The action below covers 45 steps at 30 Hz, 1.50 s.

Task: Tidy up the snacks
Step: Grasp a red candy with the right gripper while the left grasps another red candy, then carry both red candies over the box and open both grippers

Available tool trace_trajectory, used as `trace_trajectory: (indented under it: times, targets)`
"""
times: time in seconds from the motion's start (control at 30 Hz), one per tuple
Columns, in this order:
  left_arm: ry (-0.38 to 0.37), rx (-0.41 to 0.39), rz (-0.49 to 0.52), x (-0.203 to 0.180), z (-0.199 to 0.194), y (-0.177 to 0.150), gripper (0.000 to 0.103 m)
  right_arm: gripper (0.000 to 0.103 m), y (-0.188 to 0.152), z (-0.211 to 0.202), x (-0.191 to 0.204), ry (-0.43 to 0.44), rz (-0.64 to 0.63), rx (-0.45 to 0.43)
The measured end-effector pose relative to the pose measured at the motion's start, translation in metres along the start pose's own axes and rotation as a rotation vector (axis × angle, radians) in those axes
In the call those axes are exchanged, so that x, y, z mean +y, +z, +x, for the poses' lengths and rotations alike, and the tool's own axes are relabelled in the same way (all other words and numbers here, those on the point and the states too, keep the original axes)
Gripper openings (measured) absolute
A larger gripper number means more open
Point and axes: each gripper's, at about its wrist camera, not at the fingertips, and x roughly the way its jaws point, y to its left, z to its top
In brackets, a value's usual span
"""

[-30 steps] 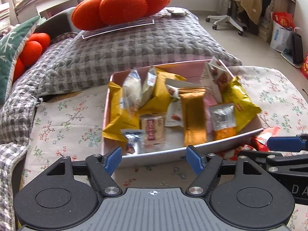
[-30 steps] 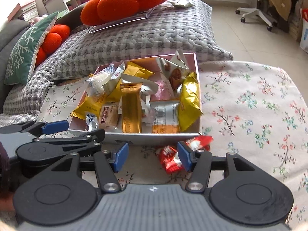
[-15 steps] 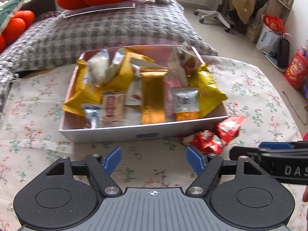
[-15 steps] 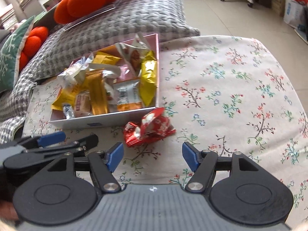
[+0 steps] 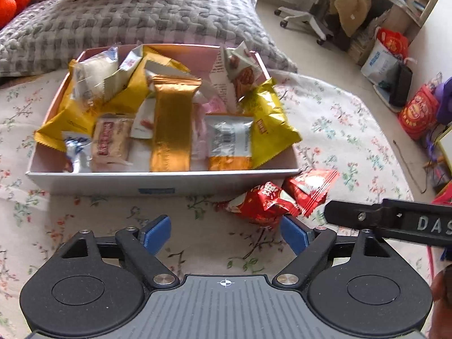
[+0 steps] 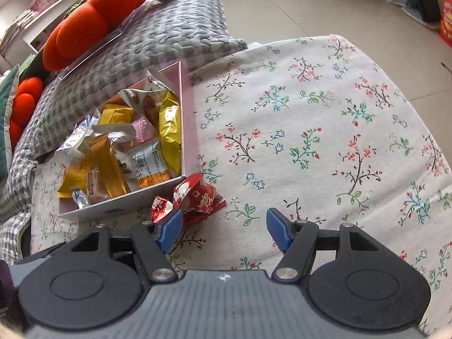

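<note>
A shallow white and pink box (image 5: 158,183) (image 6: 121,206) holds several snack packets, among them a gold bar (image 5: 172,130) and yellow bags (image 5: 271,124). Red snack packets (image 5: 279,195) (image 6: 195,197) lie on the floral cloth just outside the box's near right corner. My left gripper (image 5: 226,233) is open and empty, just in front of the box with the red packets by its right finger. My right gripper (image 6: 224,228) is open and empty, over the cloth with the red packets by its left finger. Its arm shows in the left wrist view (image 5: 395,220).
A grey quilted cushion (image 5: 127,22) (image 6: 158,39) lies behind the box, with orange plush pillows (image 6: 93,19) on it. The floral cloth (image 6: 325,130) stretches to the right. An office chair (image 5: 325,14) and bags (image 5: 389,53) stand on the floor beyond.
Both grippers have pulled back from the box and risen. The right one has swung right, so the box and red packets now lie to its left. Both stay open.
</note>
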Motion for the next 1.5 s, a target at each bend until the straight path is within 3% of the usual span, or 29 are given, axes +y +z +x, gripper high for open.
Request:
trace_trajectory:
  times: [0.23, 0.4, 0.53, 0.6, 0.67, 0.73, 0.93, 1.0, 1.5]
  targets:
    - [-0.013, -0.028, 0.031, -0.009, 0.014, 0.002, 0.085, 0.055, 0.003, 0.0, -0.009, -0.003, 0.03, -0.006]
    - [-0.025, -0.068, 0.071, -0.018, 0.013, 0.001, 0.078, 0.051, 0.006, -0.006, -0.011, 0.049, 0.049, -0.035]
    - [-0.037, -0.069, 0.072, -0.017, 0.018, 0.001, 0.06, 0.049, 0.007, 0.0, -0.002, 0.098, 0.031, -0.033]
    - [-0.019, -0.071, 0.089, -0.016, 0.019, 0.001, 0.057, 0.048, 0.007, 0.008, 0.006, 0.094, 0.002, -0.028]
    - [0.024, -0.06, 0.102, -0.012, 0.022, 0.0, 0.037, 0.046, 0.006, 0.016, 0.013, 0.071, -0.029, -0.023]
    - [0.058, -0.058, 0.088, -0.004, 0.025, 0.0, 0.036, 0.045, 0.004, 0.024, 0.018, 0.041, -0.065, -0.016]
    - [0.065, -0.042, 0.062, 0.01, 0.022, 0.002, 0.035, 0.041, 0.002, 0.037, 0.025, -0.051, -0.152, -0.049]
    - [0.07, -0.039, 0.058, 0.013, 0.02, 0.002, 0.035, 0.028, 0.001, 0.039, 0.026, -0.074, -0.176, -0.052]
    - [0.011, -0.042, -0.012, 0.045, -0.027, 0.005, 0.034, 0.025, -0.003, 0.005, 0.037, -0.026, -0.206, -0.031]
